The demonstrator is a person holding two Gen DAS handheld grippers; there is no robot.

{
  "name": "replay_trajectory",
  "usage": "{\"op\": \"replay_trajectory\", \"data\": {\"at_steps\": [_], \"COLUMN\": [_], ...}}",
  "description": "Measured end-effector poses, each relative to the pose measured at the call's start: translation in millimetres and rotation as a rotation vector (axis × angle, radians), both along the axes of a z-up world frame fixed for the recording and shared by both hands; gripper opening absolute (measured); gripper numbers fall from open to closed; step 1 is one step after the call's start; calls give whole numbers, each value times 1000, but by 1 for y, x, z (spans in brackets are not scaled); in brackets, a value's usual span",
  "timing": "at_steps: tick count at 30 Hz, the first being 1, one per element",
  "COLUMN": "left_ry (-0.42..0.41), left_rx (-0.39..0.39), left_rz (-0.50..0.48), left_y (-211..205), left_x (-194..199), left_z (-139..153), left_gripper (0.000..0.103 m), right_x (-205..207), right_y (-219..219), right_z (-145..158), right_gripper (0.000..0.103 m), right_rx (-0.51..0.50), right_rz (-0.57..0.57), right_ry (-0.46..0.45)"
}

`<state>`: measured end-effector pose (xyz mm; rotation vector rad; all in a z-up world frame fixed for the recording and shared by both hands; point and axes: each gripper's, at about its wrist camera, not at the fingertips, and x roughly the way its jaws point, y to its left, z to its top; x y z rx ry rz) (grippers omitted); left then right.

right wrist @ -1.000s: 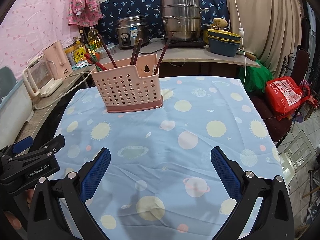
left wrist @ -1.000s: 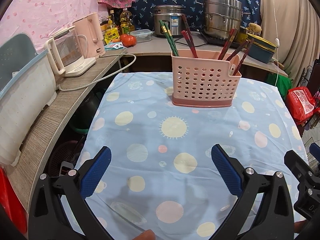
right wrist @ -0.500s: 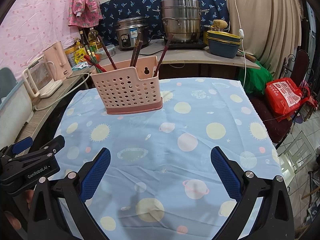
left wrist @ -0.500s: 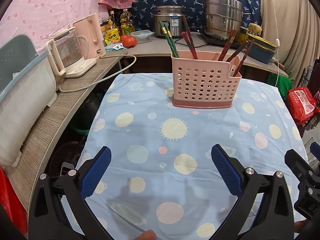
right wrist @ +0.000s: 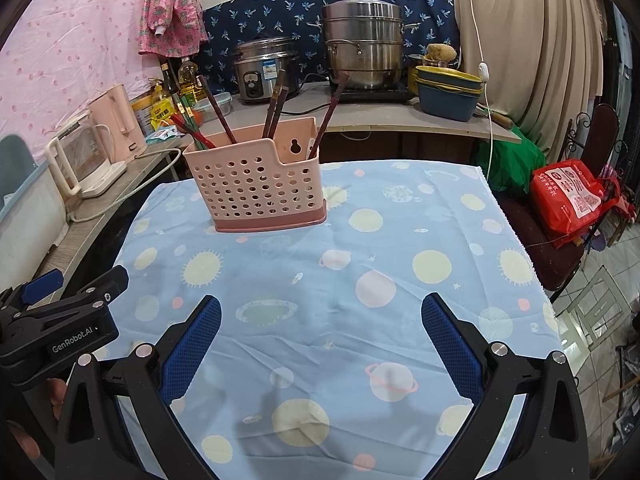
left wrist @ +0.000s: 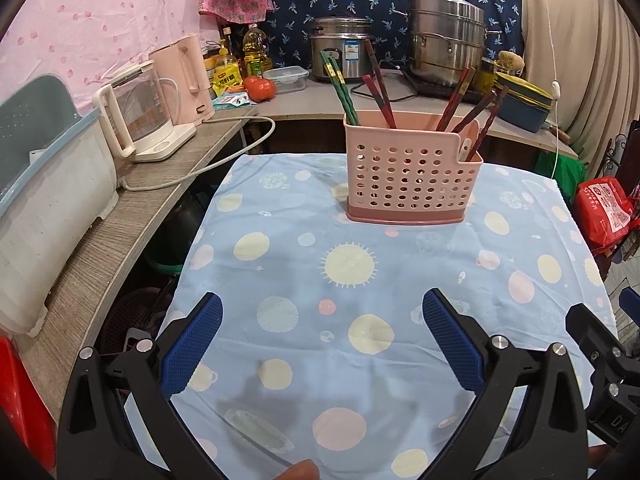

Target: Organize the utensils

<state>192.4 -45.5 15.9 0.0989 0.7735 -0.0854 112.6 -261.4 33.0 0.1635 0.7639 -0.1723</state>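
A pink perforated utensil basket [left wrist: 412, 176] [right wrist: 256, 188] stands upright at the far middle of the table, which is covered by a blue cloth with planet prints [left wrist: 360, 280] [right wrist: 360, 264]. Several chopsticks lean out of it: green ones [left wrist: 340, 88] at its left end and dark red ones [left wrist: 378, 80] [right wrist: 276, 100] across the rest. My left gripper [left wrist: 322, 312] hovers open over the near part of the cloth, empty. My right gripper [right wrist: 320, 312] is open and empty too, well short of the basket. The left gripper's body [right wrist: 60, 320] shows at the right view's left edge.
A wooden counter runs along the left with a glass kettle [left wrist: 136, 120], a pink jug [left wrist: 188, 80] and a white bin [left wrist: 44, 200]. Behind the table stand a rice cooker [left wrist: 340, 52], a steel steamer pot [left wrist: 448, 40] and stacked bowls [right wrist: 448, 92]. A red bag [right wrist: 572, 196] sits right.
Both grippers have drifted slightly; the basket sits a touch lower and nearer in both views. Both stay open and empty.
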Motion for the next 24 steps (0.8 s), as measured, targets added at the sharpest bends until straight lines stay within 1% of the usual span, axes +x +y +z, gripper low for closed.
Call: {"op": "replay_trajectory", "data": {"at_steps": [6, 14, 24], "left_ry": [-11, -32, -32], "left_rx": [5, 15, 12], "left_rz": [5, -18, -21], "left_y": [0, -6, -9], "left_x": [-2, -4, -4], "left_z": [3, 8, 10], "left_gripper": [96, 96, 96], "right_x": [-1, -1, -1], "right_y": [1, 1, -1], "right_z": [1, 2, 3], "right_gripper": [97, 97, 97], "right_rx": [-3, -6, -8], "right_rz": [0, 1, 2], "right_ry": [-6, -7, -11]}}
